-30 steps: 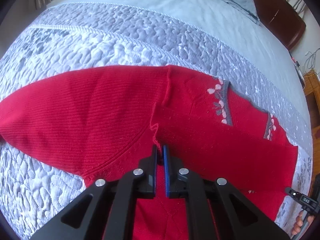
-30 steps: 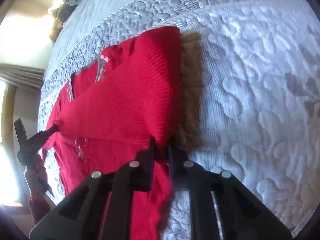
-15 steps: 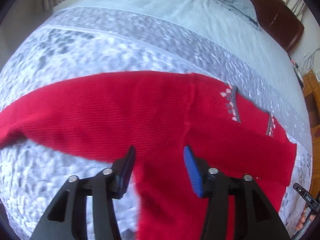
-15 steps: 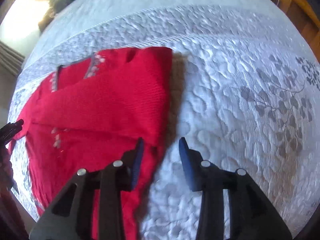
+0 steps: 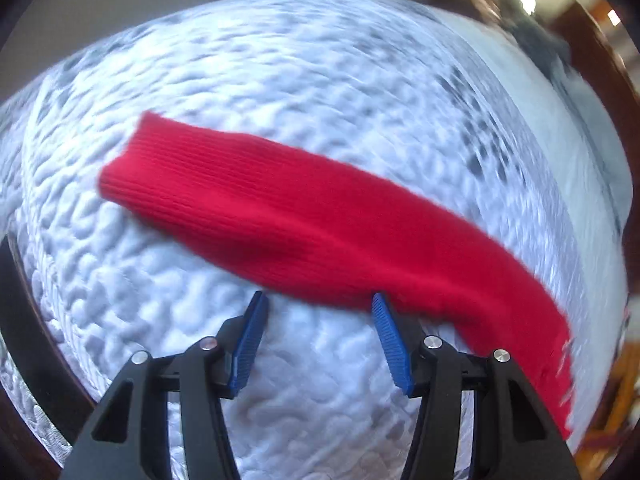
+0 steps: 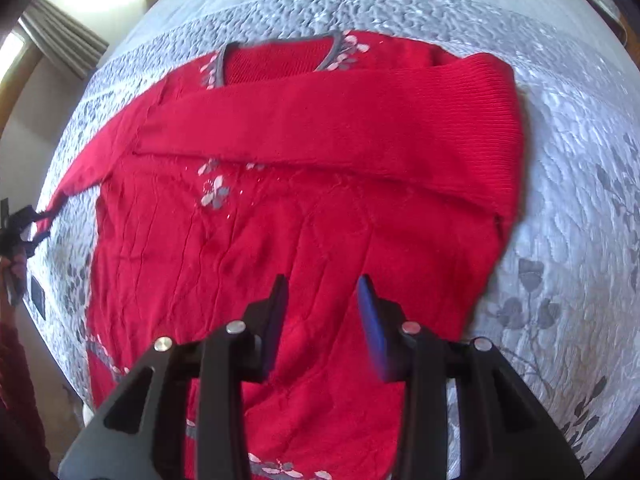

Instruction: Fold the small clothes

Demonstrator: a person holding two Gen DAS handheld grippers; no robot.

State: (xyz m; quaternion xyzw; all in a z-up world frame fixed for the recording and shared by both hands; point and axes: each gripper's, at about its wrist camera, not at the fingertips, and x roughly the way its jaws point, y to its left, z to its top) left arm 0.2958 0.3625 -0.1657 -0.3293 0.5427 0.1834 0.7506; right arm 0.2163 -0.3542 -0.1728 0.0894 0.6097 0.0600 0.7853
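A small red knit sweater with a grey neckline and pale flower trim lies flat on the quilted bed. One sleeve is folded across its chest. The other sleeve stretches out over the quilt in the left wrist view, cuff at the far left. My left gripper is open and empty, just short of that sleeve's near edge. It also shows in the right wrist view, at the sleeve's tip. My right gripper is open and empty above the sweater's lower body.
The grey quilted bedspread with a leaf pattern covers the bed around the sweater. A dark wooden bed frame runs along the left edge. Curtains and a bright window are at the far left.
Both grippers have opened and let go of the sweater. The left one has swung left toward the outstretched sleeve. The right one has pulled back over the sweater's body.
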